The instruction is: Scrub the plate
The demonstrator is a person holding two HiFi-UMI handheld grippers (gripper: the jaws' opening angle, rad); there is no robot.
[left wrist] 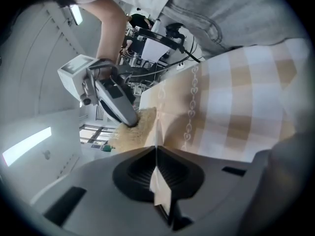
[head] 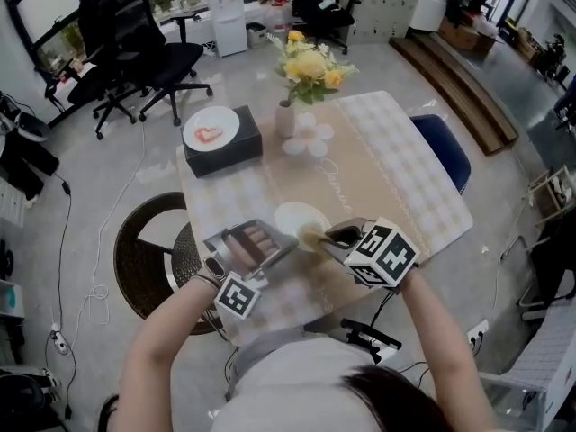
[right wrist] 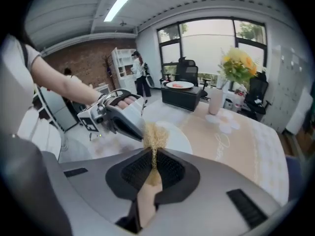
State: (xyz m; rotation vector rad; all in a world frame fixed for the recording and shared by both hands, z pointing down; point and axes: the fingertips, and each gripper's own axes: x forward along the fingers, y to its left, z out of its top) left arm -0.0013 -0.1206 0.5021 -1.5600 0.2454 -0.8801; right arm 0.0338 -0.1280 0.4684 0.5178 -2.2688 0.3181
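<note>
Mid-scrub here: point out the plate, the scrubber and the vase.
plate (head: 295,214), head view, its white middle.
scrubber (right wrist: 155,134), right gripper view, the fuzzy upper tuft.
vase (head: 285,120), head view, its pale body.

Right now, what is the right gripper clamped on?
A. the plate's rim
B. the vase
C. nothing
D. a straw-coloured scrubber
D: the right gripper has its jaws shut on the scrubber, whose tuft is at the white plate. The left gripper is the one pinching the plate's rim.
</note>
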